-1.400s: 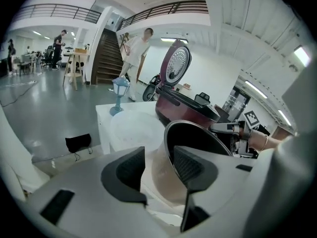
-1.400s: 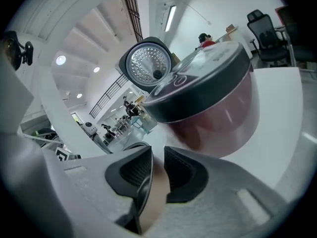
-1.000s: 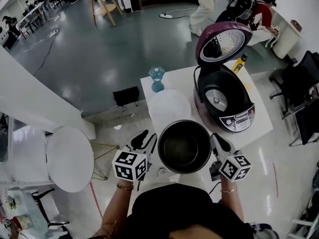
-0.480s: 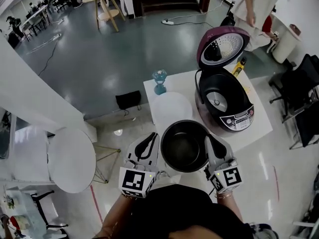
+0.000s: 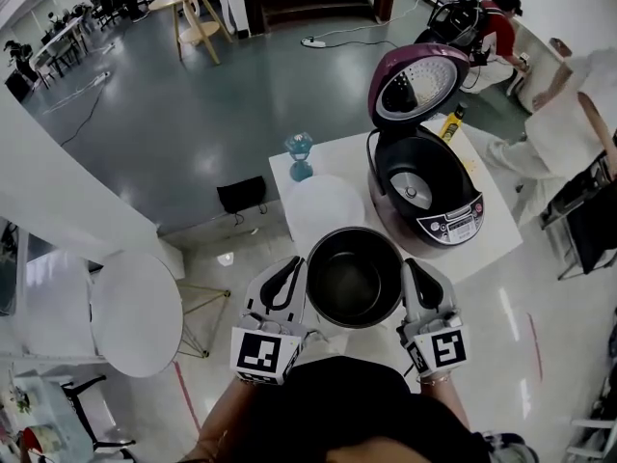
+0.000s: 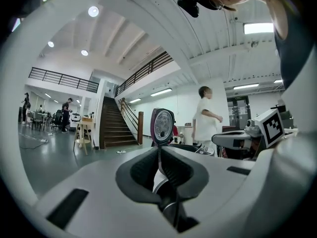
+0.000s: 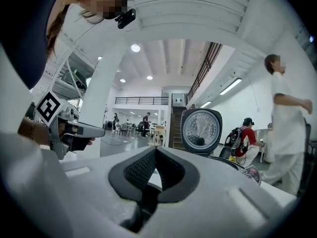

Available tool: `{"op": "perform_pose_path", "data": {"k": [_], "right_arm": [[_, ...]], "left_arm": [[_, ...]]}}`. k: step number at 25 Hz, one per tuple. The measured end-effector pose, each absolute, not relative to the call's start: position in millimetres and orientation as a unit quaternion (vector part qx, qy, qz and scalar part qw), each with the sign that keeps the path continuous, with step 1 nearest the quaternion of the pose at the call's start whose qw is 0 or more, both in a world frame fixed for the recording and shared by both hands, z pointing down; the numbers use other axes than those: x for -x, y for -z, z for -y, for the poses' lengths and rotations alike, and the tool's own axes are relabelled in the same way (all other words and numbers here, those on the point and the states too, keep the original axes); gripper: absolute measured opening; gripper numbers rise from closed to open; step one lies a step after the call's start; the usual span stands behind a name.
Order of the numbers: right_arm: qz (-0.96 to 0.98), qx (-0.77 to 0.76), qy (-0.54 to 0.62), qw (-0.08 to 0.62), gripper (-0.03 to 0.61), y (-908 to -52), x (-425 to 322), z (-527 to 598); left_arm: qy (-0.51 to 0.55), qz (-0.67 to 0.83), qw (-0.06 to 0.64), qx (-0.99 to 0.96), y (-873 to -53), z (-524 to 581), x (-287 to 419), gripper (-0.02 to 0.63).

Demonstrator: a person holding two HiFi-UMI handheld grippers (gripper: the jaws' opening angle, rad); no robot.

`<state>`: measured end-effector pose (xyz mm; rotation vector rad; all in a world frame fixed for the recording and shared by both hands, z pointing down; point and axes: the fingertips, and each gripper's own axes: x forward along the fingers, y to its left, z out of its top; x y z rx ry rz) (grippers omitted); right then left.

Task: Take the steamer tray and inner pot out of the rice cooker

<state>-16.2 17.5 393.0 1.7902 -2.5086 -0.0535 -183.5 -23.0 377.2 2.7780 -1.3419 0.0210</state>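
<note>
Gripping the pot (image 5: 354, 280) from both sides, the person holds it in the air, clear of the cooker (image 5: 424, 196) and on the near side of it, a little to its left. The left tool (image 5: 292, 270) is clenched on the pot's left rim, and its own view shows the thin rim caught between the closed pads. The right tool (image 5: 413, 270) is clenched on the opposite rim in the same way. The pot sits upright with its dark inside facing up.

The cooker stands on the white bench (image 5: 492, 234) with its lid (image 5: 416, 85) swung up and back, so its cavity is open. Just left of the cooker, a round white tray (image 5: 326, 210) lies flat on the bench, beyond the pot. A blue glass (image 5: 299, 154) stands farther back, left of the cooker and behind the tray. Behind the cooker, two people are near the far wall.
</note>
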Motion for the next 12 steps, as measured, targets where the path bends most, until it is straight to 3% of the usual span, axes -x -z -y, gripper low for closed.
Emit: {"op": "perform_pose_path", "data": {"k": [12], "right_arm": [[0.815, -0.579, 0.021, 0.033, 0.005, -389.7, 7.7, -20.8]], "left_arm": [[-0.033, 0.442, 0.038, -0.896, -384.8, 15.1, 183.6, 0.012]]}}
